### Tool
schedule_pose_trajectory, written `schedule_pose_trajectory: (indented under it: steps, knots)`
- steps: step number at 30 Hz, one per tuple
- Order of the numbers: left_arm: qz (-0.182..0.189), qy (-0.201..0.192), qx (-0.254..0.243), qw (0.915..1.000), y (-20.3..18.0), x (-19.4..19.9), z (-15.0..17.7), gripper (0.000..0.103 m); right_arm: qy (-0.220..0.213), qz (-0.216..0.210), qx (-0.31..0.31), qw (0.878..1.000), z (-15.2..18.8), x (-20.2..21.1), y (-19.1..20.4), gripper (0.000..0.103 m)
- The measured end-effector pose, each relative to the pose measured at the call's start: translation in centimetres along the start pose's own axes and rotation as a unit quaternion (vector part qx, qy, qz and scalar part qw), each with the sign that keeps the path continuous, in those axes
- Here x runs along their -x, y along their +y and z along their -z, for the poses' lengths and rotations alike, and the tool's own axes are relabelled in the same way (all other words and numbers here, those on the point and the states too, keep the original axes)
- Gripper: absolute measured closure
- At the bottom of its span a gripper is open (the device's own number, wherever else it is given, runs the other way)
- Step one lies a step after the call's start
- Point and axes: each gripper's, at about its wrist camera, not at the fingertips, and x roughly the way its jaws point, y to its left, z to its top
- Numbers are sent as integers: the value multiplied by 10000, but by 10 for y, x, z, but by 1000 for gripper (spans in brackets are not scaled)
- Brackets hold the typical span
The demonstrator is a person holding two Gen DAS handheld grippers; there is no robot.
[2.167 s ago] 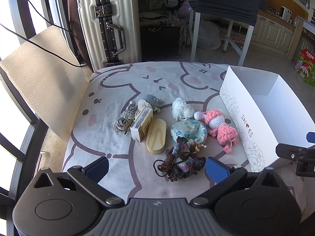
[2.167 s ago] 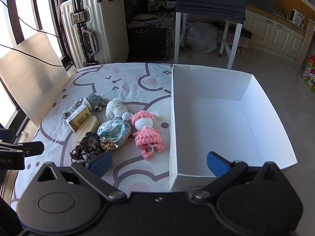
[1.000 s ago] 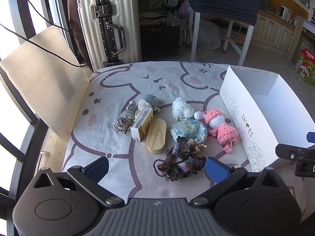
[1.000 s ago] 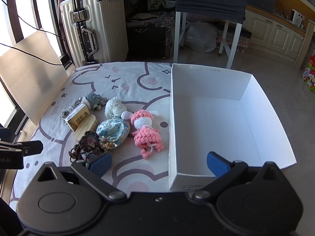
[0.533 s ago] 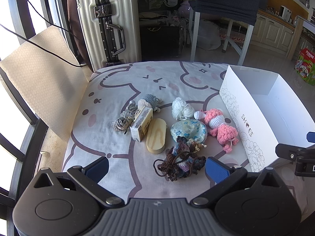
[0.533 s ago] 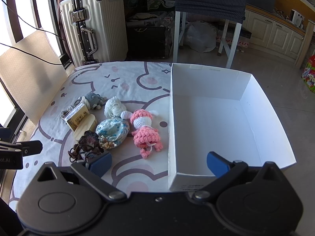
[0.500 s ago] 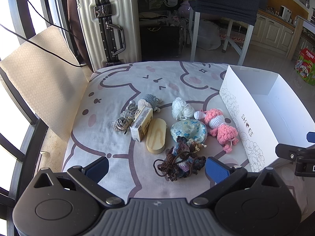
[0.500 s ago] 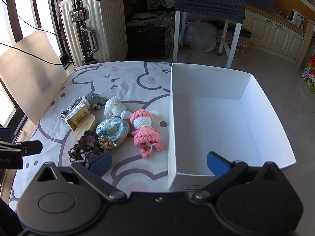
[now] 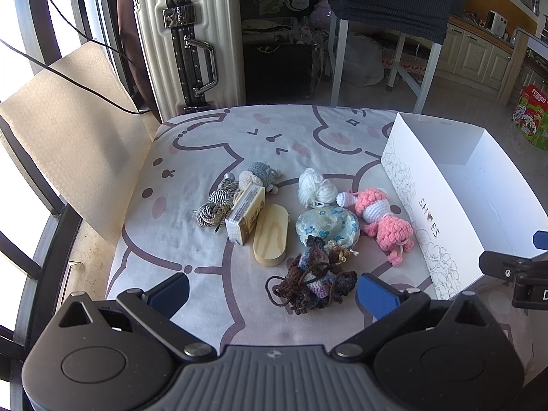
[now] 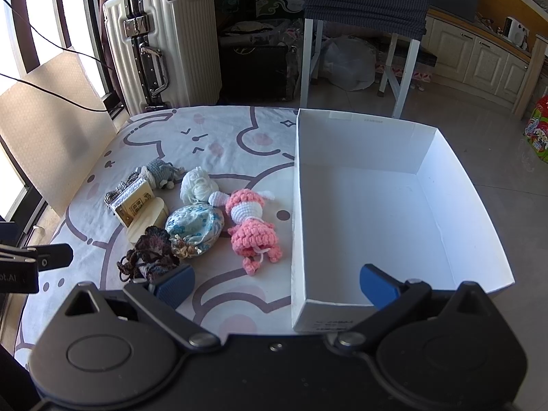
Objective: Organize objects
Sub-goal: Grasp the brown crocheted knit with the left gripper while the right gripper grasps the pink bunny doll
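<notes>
Several small things lie grouped on the cartoon-print cloth: a brown crochet tangle (image 9: 311,286), a blue floral pouch (image 9: 327,227), a pink crochet doll (image 9: 382,221), a white yarn ball (image 9: 315,190), a wooden oval block (image 9: 270,234), a small printed box (image 9: 246,212), a grey cord bundle (image 9: 215,207) and a grey knitted toy (image 9: 258,176). An empty white shoe box (image 10: 380,205) stands to their right. My left gripper (image 9: 272,294) is open, just short of the brown tangle. My right gripper (image 10: 275,284) is open over the box's near left corner.
A white suitcase (image 9: 186,41) stands behind the table, with a cardboard sheet (image 9: 61,130) leaning at the left by the window. A covered white-legged table (image 10: 363,7) stands further back. The table's left edge drops to the floor.
The right gripper has drifted slightly, so the objects and box sit a little lower left in its view. The left gripper has not moved.
</notes>
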Motion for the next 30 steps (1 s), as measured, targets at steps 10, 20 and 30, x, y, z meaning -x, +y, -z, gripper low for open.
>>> schedule_pose_trajectory:
  steps: [10,20,30]
  knots:
    - [10,-117,-13,9999,0,1,-2,0,-143,60,-32,9999,-10,-1,2,0]
    - [-7,-531,66,9986,3,7,-26,0,-488,-61,472,9977,-63,2,13,0]
    - [-137,-686,562,9960,7,-19,-43,0,-690,-211,1364,9880,-116,-49,29,0]
